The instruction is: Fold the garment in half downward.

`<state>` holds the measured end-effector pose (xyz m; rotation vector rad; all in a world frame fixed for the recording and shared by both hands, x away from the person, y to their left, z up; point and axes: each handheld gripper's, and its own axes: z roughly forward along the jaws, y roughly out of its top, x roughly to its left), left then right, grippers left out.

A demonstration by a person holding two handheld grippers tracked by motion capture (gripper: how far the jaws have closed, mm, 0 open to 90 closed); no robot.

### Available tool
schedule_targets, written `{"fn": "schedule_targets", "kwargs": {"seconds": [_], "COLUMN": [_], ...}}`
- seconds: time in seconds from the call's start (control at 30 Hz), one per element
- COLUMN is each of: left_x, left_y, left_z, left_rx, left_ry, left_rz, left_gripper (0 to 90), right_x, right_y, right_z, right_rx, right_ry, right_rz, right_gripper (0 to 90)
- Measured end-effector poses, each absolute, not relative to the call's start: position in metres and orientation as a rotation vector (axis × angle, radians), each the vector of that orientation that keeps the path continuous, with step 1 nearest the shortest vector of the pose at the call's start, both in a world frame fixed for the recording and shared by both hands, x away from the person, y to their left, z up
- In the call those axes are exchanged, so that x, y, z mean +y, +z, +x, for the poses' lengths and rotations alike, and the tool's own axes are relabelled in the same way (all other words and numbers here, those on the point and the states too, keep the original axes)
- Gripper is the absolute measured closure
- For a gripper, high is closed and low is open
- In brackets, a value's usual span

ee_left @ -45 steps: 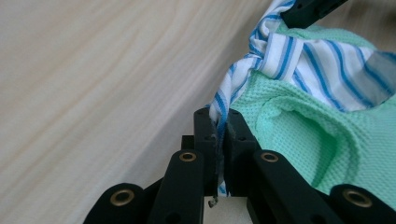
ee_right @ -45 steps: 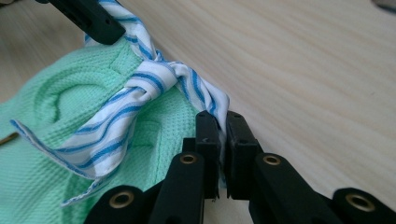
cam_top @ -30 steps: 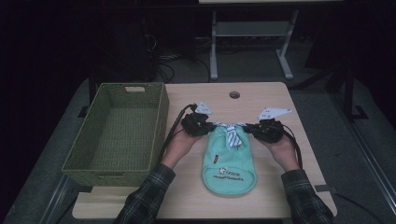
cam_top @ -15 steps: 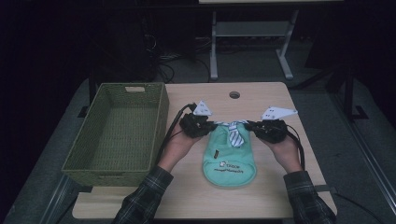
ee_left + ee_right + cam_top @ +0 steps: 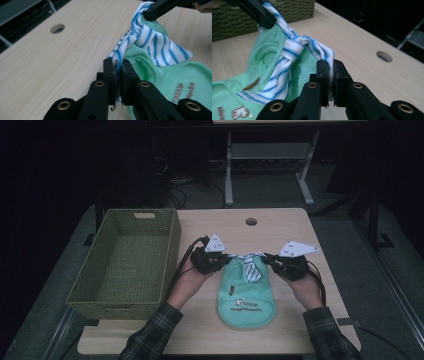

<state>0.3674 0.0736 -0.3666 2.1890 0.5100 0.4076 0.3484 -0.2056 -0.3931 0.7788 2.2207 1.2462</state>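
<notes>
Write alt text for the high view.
Two hand-held grippers, left gripper and right gripper, each pinch a top corner of a small mint-green garment with a striped tie on a wooden table. A woven basket sits at its left.

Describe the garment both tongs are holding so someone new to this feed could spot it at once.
On the wooden table, just right of the woven green basket, a small mint-green shirt lies between the left tongs and the right tongs. Each is shut on its blue-and-white striped collar. The knotted striped tie and the small printed chest logo set it apart.
</notes>
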Motion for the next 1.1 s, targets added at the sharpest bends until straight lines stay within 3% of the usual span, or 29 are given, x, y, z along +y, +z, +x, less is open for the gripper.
{"fn": "schedule_targets", "kwargs": {"seconds": [0.23, 1.1], "left_x": [0.078, 0.071], "left_y": [-0.359, -0.394], "left_z": [0.364, 0.321], "left_rx": [0.509, 0.433], "left_ry": [0.412, 0.331], "left_rz": [2.169, 2.285], "left_gripper": [83.9, 80.0], "right_x": [-0.203, -0.208], "right_y": [-0.383, -0.418], "right_z": [0.347, 0.309], "right_rx": [2.188, 2.353], "right_ry": [1.28, 1.229], "right_rz": [0.757, 0.751], "right_gripper": [84.6, 81.9]}}
